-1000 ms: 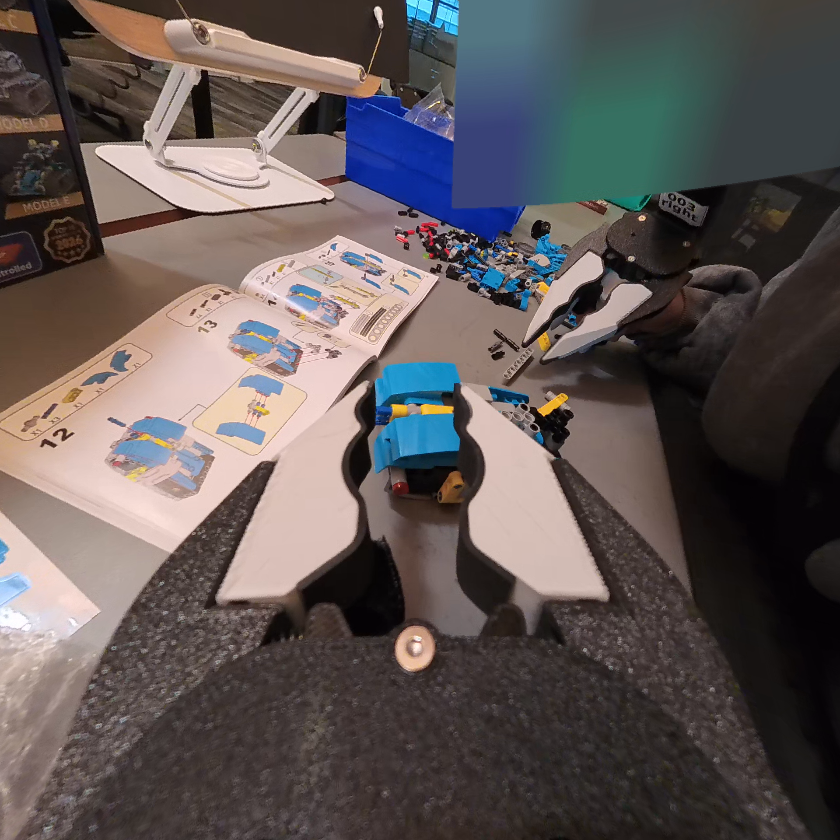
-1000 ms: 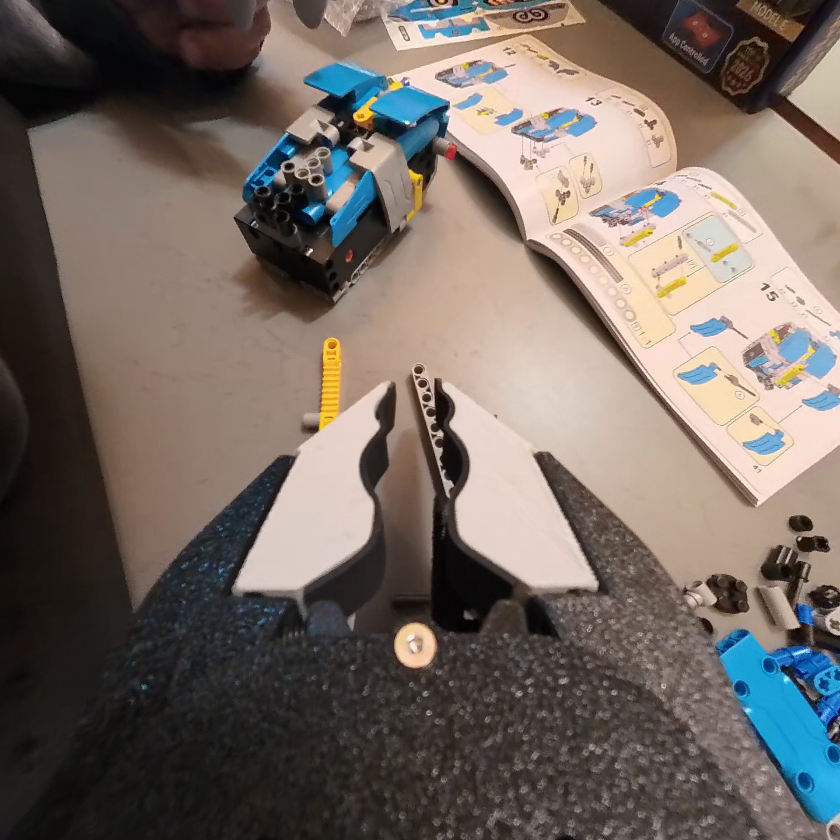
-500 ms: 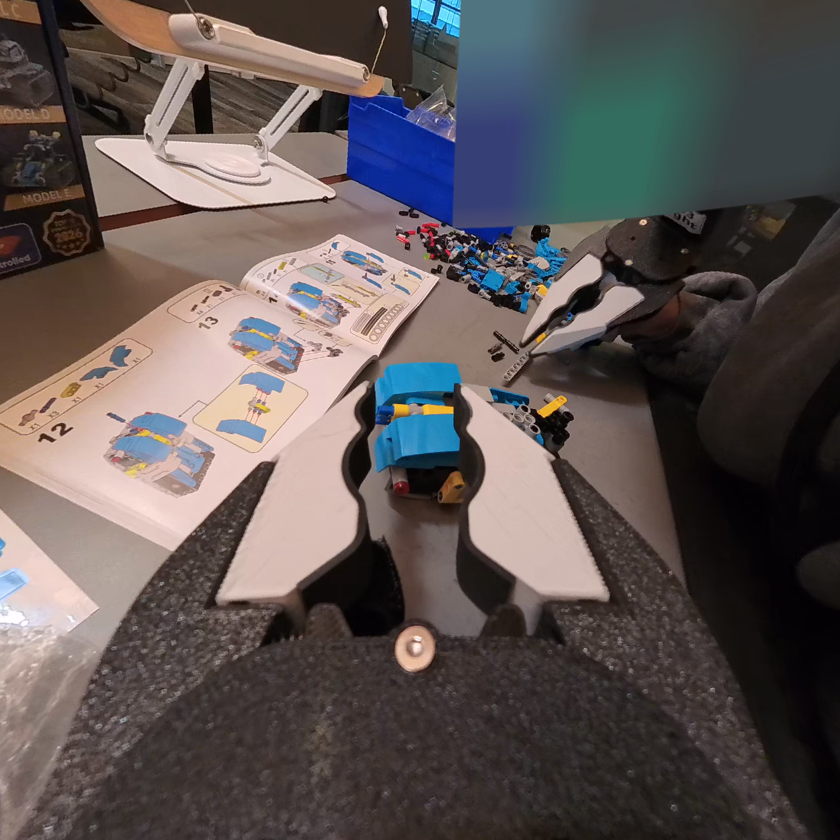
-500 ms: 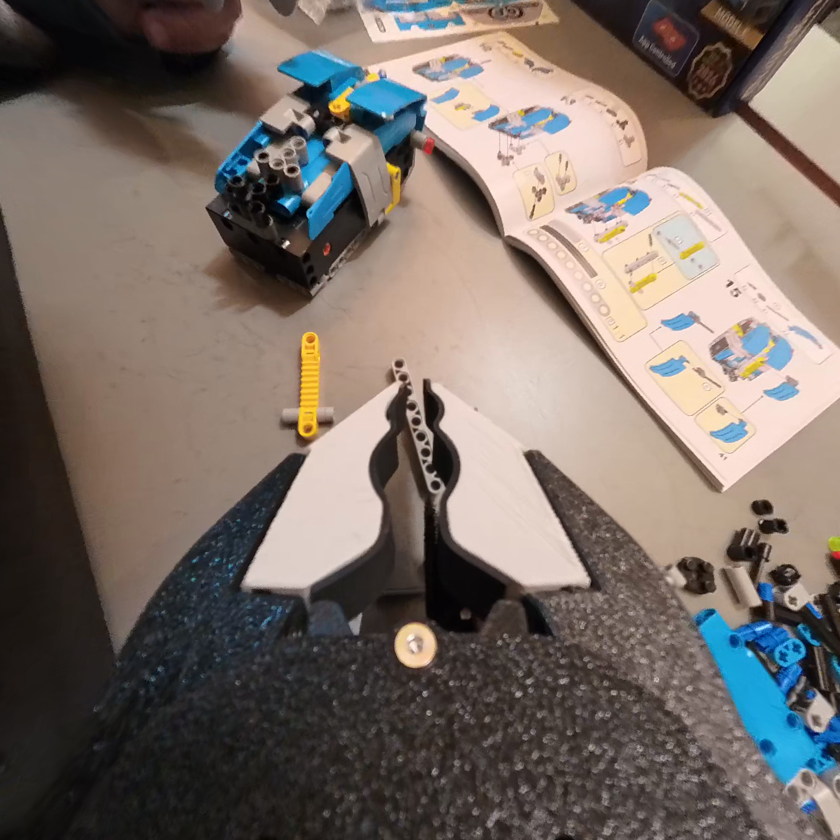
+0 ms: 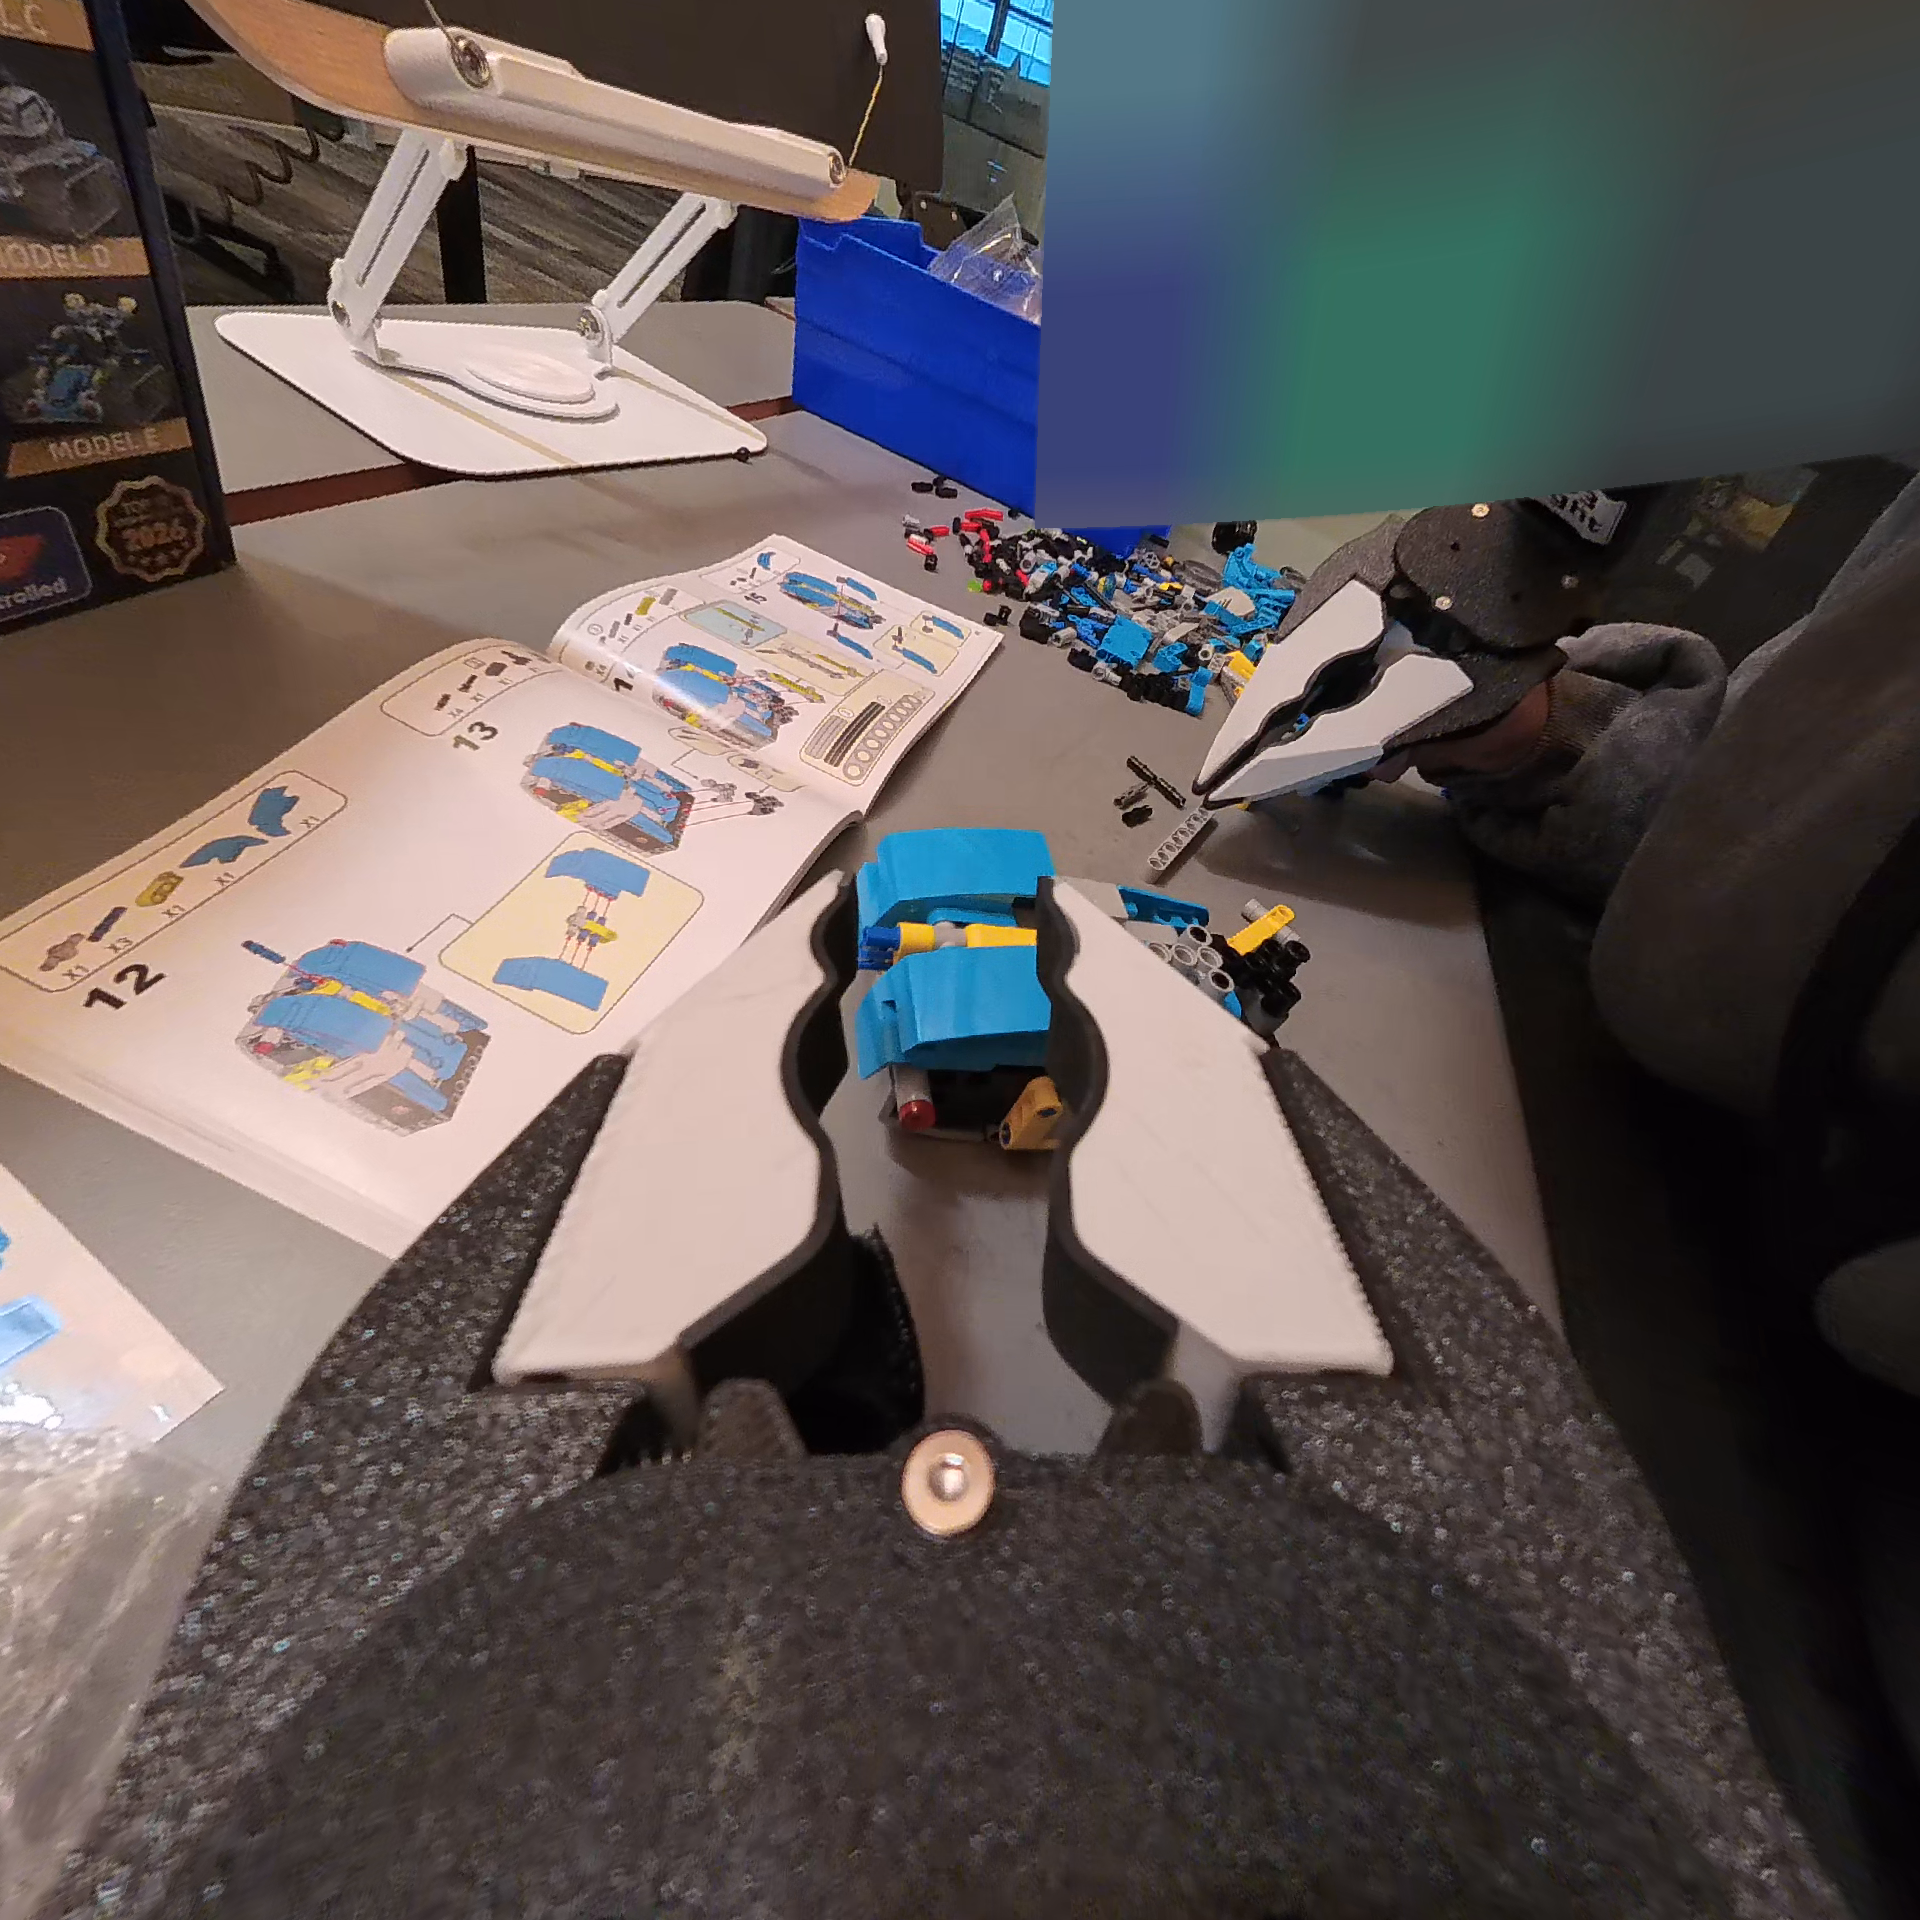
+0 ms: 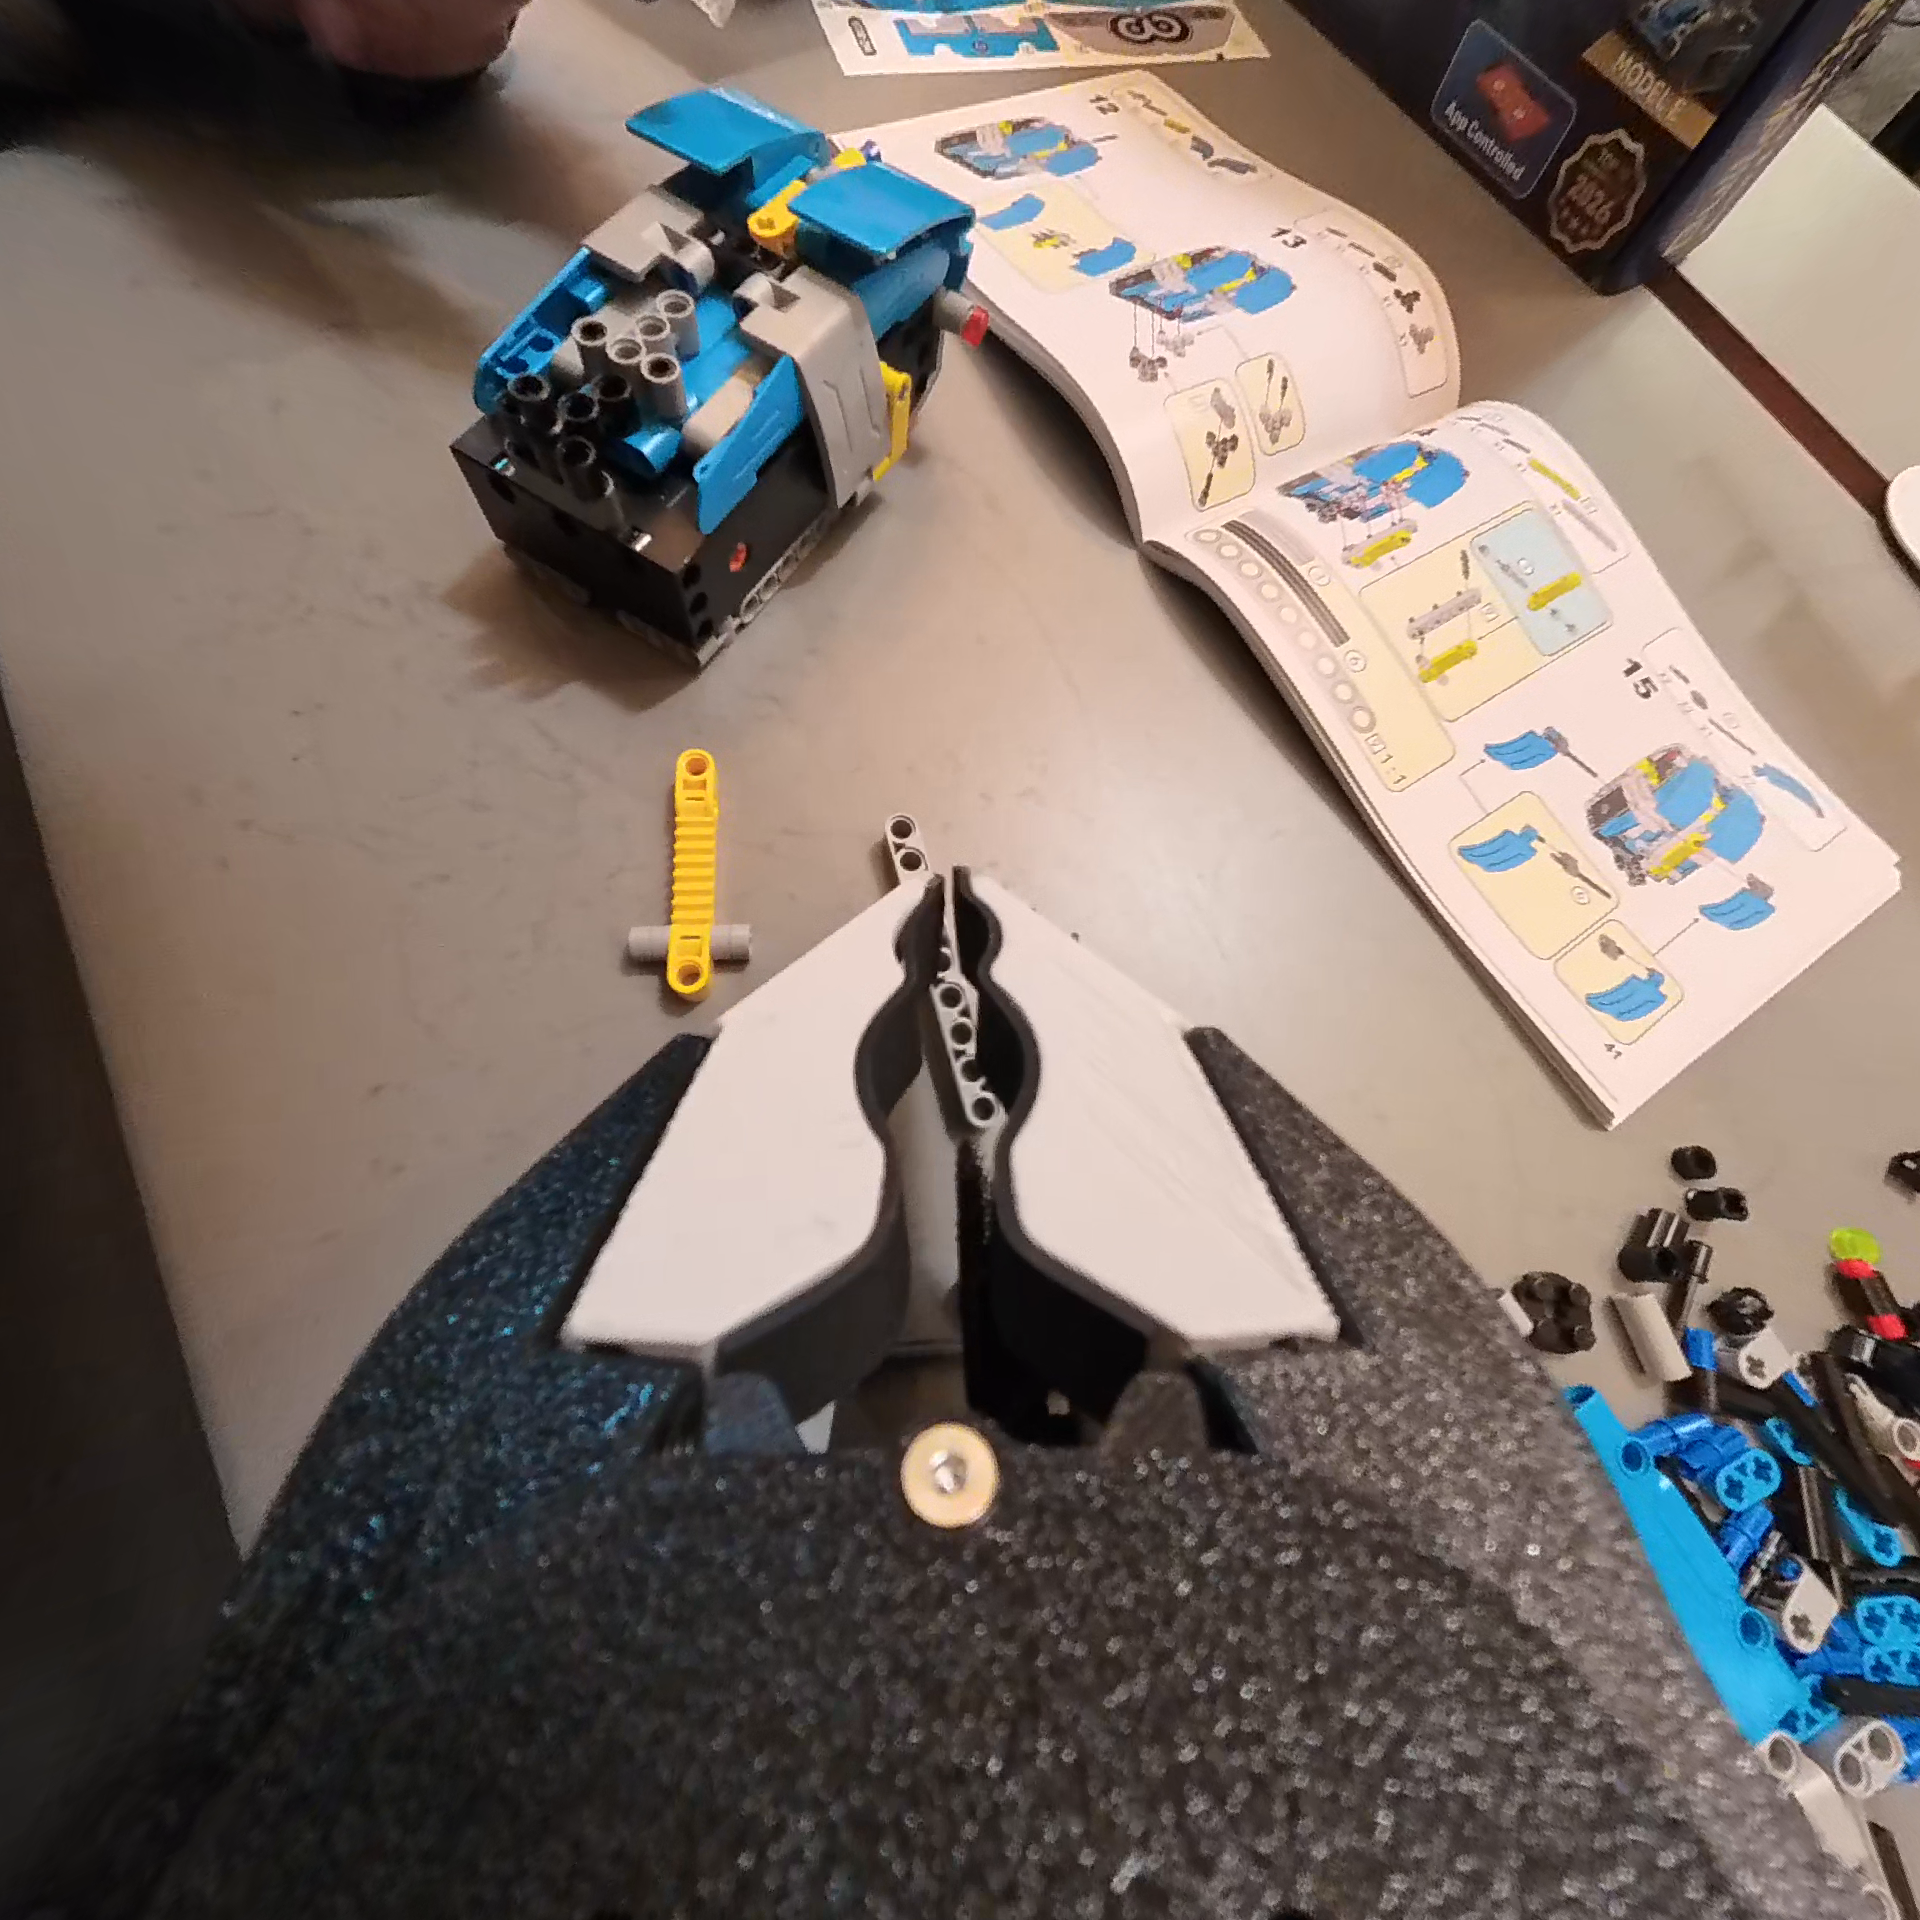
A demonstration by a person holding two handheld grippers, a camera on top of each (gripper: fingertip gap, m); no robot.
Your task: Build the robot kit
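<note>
My left gripper (image 5: 940,902) is open, its jaws standing wide on either side of a blue, grey and black brick model (image 5: 956,997) that rests on the grey table (image 5: 1371,1039). In the right wrist view the model (image 6: 727,416) stands free with nothing touching it. My right gripper (image 6: 945,885) is shut on a long grey beam with holes (image 6: 961,1039), whose tip sticks out past the fingertips. It shows in the left wrist view (image 5: 1226,781) too, tips low over the table with the beam (image 5: 1179,836) pointing down. A yellow toothed piece on a grey axle (image 6: 691,873) lies just left of it.
An open instruction booklet (image 5: 416,883) (image 6: 1455,623) lies beside the model. A pile of loose pieces (image 5: 1122,623) (image 6: 1766,1455) lies near a blue bin (image 5: 914,343). A white stand (image 5: 488,405), a dark box (image 5: 94,312) and a sticker sheet (image 6: 1039,31) stand around. Across from one pair of fingers to the other is roughly 20 cm.
My right gripper has closed on the grey beam and drawn back from the model and the yellow piece. The left gripper and the model have not moved.
</note>
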